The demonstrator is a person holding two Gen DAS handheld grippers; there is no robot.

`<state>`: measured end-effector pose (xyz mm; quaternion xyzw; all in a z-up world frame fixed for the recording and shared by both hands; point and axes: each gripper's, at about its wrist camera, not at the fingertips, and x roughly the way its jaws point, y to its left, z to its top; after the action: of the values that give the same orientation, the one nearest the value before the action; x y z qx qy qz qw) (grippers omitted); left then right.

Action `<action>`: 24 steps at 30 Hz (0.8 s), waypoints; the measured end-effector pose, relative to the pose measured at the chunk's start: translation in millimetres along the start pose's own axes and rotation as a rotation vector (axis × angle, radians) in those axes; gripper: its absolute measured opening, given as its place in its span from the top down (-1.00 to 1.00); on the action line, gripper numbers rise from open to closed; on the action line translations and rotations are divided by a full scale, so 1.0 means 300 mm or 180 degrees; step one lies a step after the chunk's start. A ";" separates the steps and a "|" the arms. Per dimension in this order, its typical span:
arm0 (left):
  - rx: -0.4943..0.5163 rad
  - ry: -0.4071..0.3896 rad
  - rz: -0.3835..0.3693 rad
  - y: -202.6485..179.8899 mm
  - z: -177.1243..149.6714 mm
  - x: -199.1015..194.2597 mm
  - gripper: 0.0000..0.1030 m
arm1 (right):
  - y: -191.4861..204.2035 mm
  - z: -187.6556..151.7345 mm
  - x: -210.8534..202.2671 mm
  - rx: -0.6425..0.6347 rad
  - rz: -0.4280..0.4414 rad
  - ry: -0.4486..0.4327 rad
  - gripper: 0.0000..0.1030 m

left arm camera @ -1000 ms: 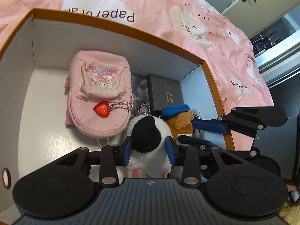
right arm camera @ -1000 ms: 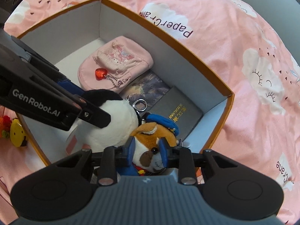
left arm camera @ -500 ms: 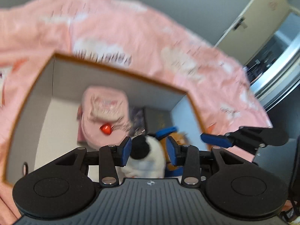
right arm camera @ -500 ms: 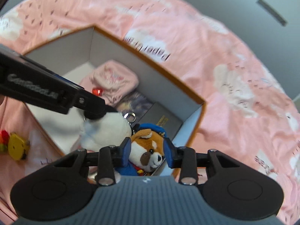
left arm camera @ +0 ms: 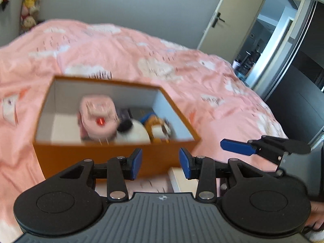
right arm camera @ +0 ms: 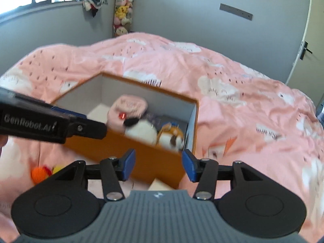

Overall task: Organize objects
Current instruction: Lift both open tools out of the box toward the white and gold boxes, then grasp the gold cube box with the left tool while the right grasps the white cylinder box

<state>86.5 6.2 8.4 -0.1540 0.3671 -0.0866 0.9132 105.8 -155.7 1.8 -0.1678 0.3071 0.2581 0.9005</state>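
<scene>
An orange box (left arm camera: 113, 156) with a white inside sits on the pink bed; it also shows in the right wrist view (right arm camera: 156, 158). Inside lie a pink pouch (left arm camera: 97, 119) with a red heart charm, a black-and-white plush (left arm camera: 133, 131) and an orange fox plush (left arm camera: 160, 129) with a blue cap. The right wrist view shows the pouch (right arm camera: 127, 111), the white plush (right arm camera: 141, 131) and the fox plush (right arm camera: 172, 136). My left gripper (left arm camera: 160, 164) is open and empty, in front of the box's near wall. My right gripper (right arm camera: 159, 165) is open and empty, in front of the box's near corner.
The pink cloud-print bedspread (left arm camera: 141, 60) surrounds the box. A white flat thing (left arm camera: 182, 180) lies by the box's near side. An orange and yellow toy (right arm camera: 41, 173) lies on the bed to the left. Grey walls and a door (left arm camera: 228, 18) stand behind.
Both grippers have let go of their plush toys, opened wider and pulled up and back out of the box. The two plush toys stay in the box.
</scene>
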 end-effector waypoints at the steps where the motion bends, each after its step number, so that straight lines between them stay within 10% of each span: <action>1: -0.0023 0.0060 -0.0002 0.001 -0.016 0.004 0.13 | 0.024 -0.022 -0.004 -0.0031 -0.0036 0.0056 -0.04; 13: -0.0176 0.0866 0.0177 0.024 -0.209 0.098 0.15 | 0.126 -0.216 0.013 0.0116 -0.0093 0.0718 -0.19; 24: -0.0358 0.0960 0.0264 0.073 -0.225 0.107 0.15 | 0.188 -0.282 0.103 -0.0109 -0.0266 0.1020 -0.30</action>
<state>63.4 3.3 -66.0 -0.1749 0.5104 -0.0503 0.8405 55.2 -137.9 -89.9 -0.2347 0.4351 0.1955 0.8470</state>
